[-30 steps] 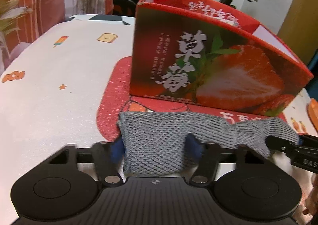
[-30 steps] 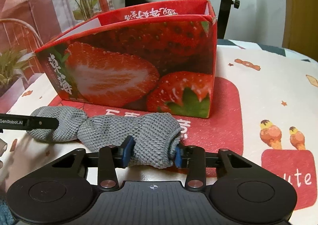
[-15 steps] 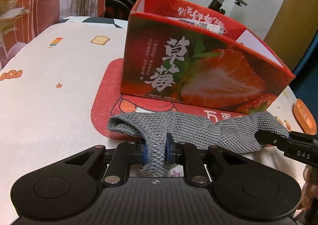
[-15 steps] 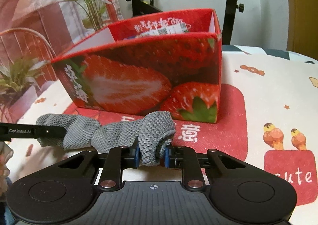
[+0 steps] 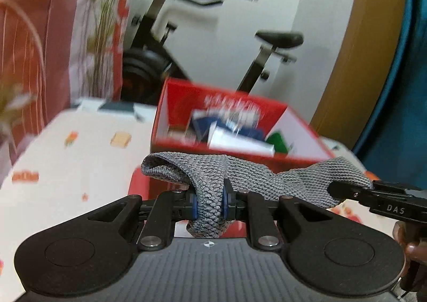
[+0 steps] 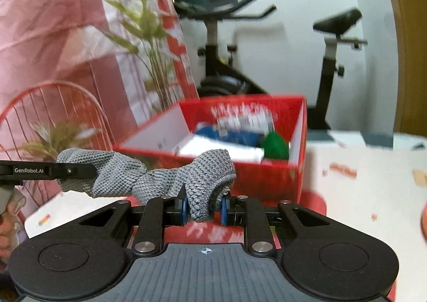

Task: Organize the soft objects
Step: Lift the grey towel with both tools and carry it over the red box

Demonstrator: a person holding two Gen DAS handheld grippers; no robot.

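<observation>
A grey knitted cloth (image 5: 256, 176) hangs stretched in the air between both grippers, in front of the red strawberry box (image 5: 240, 152). My left gripper (image 5: 209, 204) is shut on the cloth's left end, which bunches between the blue pads. My right gripper (image 6: 204, 206) is shut on the other end of the grey cloth (image 6: 160, 181). Each view shows the other gripper's black fingers at the far end: the right gripper (image 5: 355, 192) and the left gripper (image 6: 74, 169). The box (image 6: 267, 173) is open at the top and holds blue, white and green items.
The table wears a white cloth with cartoon prints (image 5: 80, 157) and a red mat (image 6: 315, 203) under the box. Behind stand an exercise bike (image 6: 331, 61), a plant (image 6: 149, 35), a red wire chair (image 6: 53, 115) and pink curtains. A hand (image 5: 413, 248) shows at the right edge.
Both grippers closed on the cloth's ends and lifted it off the table. The views rose and tilted up, so the box's open top and its contents now show.
</observation>
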